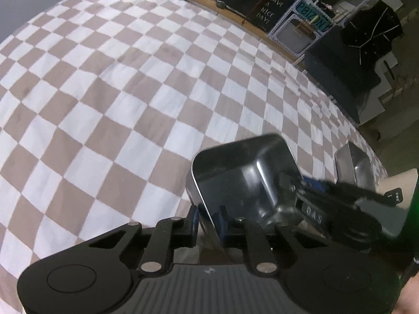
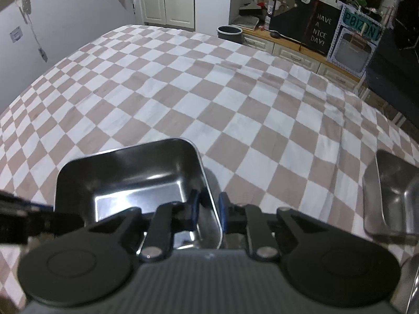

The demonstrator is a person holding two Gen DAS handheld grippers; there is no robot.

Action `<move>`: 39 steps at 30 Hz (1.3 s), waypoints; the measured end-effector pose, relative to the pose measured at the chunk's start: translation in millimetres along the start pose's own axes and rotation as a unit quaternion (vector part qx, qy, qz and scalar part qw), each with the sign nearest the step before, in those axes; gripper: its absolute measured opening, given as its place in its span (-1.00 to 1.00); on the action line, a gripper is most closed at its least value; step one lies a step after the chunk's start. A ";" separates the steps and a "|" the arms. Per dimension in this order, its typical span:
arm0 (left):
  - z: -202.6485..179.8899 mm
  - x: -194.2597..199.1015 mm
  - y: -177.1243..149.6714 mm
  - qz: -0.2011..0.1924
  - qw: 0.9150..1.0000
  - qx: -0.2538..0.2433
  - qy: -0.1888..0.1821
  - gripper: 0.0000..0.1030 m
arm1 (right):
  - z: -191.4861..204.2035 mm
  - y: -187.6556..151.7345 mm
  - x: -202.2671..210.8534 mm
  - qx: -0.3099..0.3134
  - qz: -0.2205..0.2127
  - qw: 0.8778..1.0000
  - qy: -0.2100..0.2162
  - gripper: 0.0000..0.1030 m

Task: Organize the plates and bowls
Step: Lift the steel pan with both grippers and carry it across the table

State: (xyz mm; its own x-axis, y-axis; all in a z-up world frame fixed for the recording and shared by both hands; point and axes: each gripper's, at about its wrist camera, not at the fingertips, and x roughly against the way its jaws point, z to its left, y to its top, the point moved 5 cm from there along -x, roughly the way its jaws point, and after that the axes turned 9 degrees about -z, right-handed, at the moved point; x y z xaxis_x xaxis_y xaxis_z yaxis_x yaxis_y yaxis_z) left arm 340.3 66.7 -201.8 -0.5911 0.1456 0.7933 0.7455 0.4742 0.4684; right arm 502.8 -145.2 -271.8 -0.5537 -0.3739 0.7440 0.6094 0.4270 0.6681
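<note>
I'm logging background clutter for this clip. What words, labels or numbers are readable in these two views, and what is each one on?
"HAVE A NICE DAY!" in white letters on the black sign board leaning on the wooden sideboard.
"P8IZON" on the teal plate atop the white frame; its end is cut off.
"DAS" on the black body of the right tool, seen from the left wrist.
A small white mark on that tool's far end is too blurred to read.

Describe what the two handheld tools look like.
Both match: the left tool and right tool have matte black linkage arms with silver pivot pins, blue finger pads, round black side discs and a ribbed grey body. Seen from the left wrist, the right tool bears white lettering.
</note>
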 end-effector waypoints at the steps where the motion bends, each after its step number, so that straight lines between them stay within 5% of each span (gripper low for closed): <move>1: -1.1 2.2 2.0 -0.006 1.000 -0.005 -0.002 -0.69 | -1.3 -1.8 2.5 -0.005 -0.001 1.000 0.000 -0.70; 14: -0.4 50.3 22.7 -0.076 0.996 -0.046 -0.020 -0.70 | 2.6 -8.2 66.6 -0.108 -0.050 0.992 0.040 -0.89; 39: 56.2 49.8 25.5 -0.051 0.995 -0.073 0.052 -0.70 | 80.4 -36.2 63.0 -0.163 0.038 0.983 0.080 -0.70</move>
State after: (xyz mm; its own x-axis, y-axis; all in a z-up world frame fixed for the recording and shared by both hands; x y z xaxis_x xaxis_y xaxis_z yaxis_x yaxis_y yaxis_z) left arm 312.6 134.8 -172.2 -0.6366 0.0084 0.7712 0.7244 0.3496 0.5942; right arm 400.3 -118.1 -249.9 -0.4195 -0.4875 0.7657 0.8091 0.1815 0.5589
